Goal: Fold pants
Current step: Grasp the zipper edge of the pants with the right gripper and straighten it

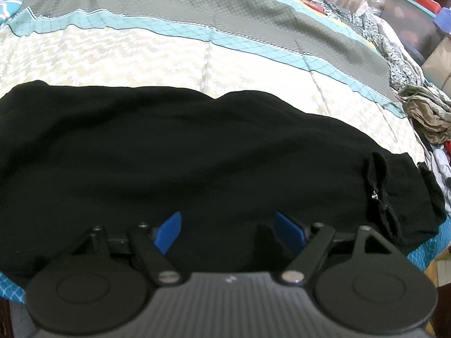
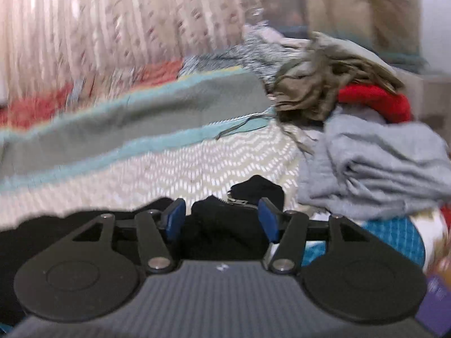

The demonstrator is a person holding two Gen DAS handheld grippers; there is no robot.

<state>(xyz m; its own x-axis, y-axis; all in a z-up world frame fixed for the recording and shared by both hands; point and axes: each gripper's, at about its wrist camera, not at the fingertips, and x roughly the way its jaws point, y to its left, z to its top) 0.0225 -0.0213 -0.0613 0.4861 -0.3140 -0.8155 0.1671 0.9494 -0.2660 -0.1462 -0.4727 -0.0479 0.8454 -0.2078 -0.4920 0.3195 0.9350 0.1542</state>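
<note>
Black pants (image 1: 183,152) lie spread across the near part of the bed, their waistband end with a small metal fastener at the right. My left gripper (image 1: 228,222) is open just above the pants' near edge, blue pads apart and empty. In the right wrist view the pants' waistband end (image 2: 225,219) with its zipper lies between the blue pads of my right gripper (image 2: 222,214), which is open; the pads stand apart on either side of the cloth. This view is blurred.
The bed cover (image 1: 141,56) has cream, teal and grey bands. A pile of clothes, olive (image 2: 313,90), red (image 2: 375,101) and grey (image 2: 375,163), lies at the bed's right side. A curtain (image 2: 112,22) hangs behind the bed.
</note>
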